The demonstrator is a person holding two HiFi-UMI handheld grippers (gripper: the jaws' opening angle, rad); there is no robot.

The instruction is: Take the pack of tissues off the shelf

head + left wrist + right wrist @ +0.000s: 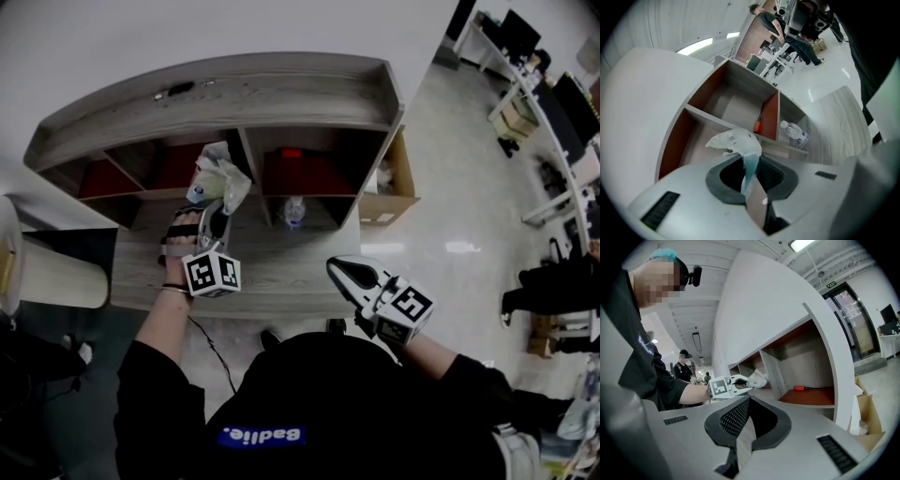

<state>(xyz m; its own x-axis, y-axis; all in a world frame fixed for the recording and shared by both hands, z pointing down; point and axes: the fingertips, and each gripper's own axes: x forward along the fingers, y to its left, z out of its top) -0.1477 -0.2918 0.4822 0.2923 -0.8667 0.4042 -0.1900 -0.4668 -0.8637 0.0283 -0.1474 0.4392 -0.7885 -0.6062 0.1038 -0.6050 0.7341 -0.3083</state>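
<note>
The pack of tissues is a crumpled, clear plastic pack. It hangs in front of the middle compartment of the wooden shelf. My left gripper is shut on its lower end. In the left gripper view the pack sticks up out of the left gripper, its plastic pinched between the pads. The right gripper view shows the left gripper with the pack just outside the shelf. My right gripper hovers off the board's front right corner, shut and empty; its tips meet.
A water bottle lies on the lower board by a divider. A red-handled screwdriver rests in the right compartment. A cardboard box stands against the shelf's right side. Desks and people are far off at the right.
</note>
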